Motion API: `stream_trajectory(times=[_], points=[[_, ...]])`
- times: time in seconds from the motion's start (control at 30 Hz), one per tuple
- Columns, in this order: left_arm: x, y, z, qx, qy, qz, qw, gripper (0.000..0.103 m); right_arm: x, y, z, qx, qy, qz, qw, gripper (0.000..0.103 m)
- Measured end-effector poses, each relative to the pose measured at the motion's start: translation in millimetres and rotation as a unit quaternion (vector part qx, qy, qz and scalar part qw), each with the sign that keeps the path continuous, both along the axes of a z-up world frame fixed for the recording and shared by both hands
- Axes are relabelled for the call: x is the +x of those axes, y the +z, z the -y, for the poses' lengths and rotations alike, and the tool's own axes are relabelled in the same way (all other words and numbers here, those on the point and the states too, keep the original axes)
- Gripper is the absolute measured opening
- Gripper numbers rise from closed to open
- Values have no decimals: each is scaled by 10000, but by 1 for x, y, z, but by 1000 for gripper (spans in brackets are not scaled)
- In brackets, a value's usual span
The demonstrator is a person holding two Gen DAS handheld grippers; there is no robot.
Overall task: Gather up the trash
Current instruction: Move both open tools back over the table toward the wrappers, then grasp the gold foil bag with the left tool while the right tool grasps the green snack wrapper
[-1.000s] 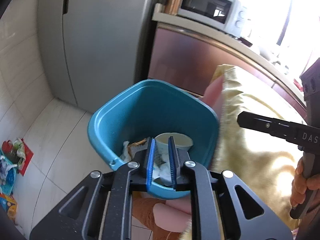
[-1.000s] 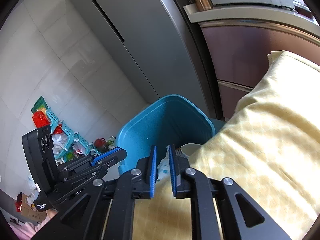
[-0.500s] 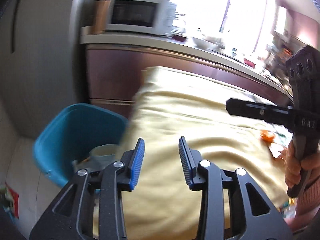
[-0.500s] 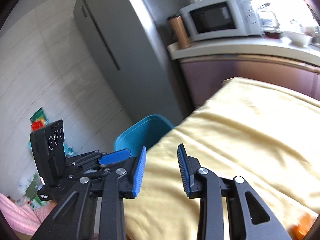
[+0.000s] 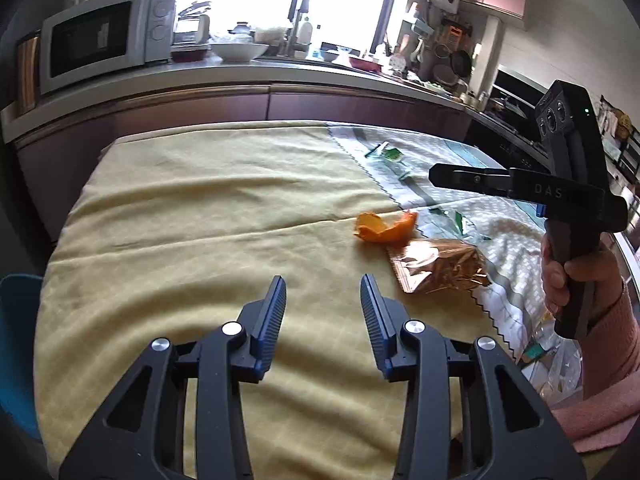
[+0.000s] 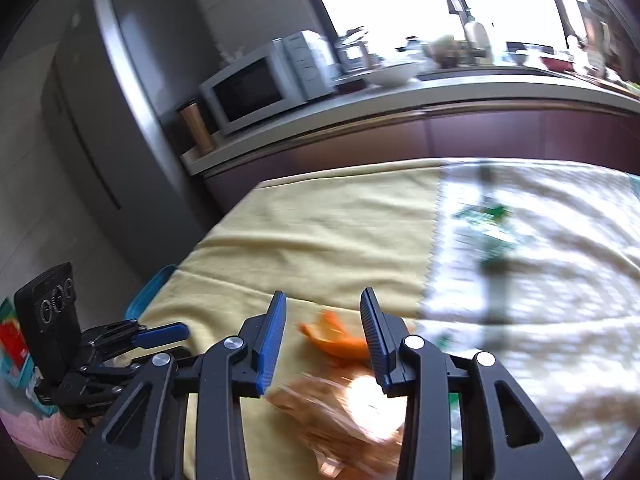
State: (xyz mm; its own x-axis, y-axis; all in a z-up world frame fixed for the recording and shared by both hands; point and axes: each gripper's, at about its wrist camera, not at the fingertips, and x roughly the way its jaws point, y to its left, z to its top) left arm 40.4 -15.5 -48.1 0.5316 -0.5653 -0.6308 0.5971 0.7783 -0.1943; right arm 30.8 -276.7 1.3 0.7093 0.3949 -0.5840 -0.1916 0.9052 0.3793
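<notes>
Both grippers, left (image 5: 323,300) and right (image 6: 323,316), hang released, jaws just widened, nothing between; peel (image 5: 385,227) and foil bag (image 5: 438,266) lie ahead-right of the left, unobstructed.

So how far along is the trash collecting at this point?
Both the left gripper and right gripper are empty, jaws just opened. Nothing is in hand. Left on the table: orange peel, gold wrapper, green scraps. The blue bin sits at the table's end.

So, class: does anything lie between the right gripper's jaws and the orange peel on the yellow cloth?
Nothing visible does. The right gripper is empty, jaws apart, and the orange peel shows in the gap beyond them, with the shiny wrapper lying nearer, beneath the jaws.
</notes>
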Motion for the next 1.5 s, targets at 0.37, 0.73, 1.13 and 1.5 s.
stream_trajectory(times=[0.37, 0.73, 1.13, 1.5], points=[[11, -18, 73, 201, -721, -470, 9961, 62, -22, -43, 68, 57, -724, -441, 9964, 54], [24, -31, 101, 115, -869, -1011, 9910, 67, -19, -63, 62, 119, -535, -610, 9966, 47], [8, -25, 110, 263, -794, -715, 9939, 38, -26, -64, 62, 277, -514, -508, 9970, 45], [-2, -15, 91, 106, -754, -517, 9958, 28, -33, -54, 63, 374, -515, -351, 9974, 45]])
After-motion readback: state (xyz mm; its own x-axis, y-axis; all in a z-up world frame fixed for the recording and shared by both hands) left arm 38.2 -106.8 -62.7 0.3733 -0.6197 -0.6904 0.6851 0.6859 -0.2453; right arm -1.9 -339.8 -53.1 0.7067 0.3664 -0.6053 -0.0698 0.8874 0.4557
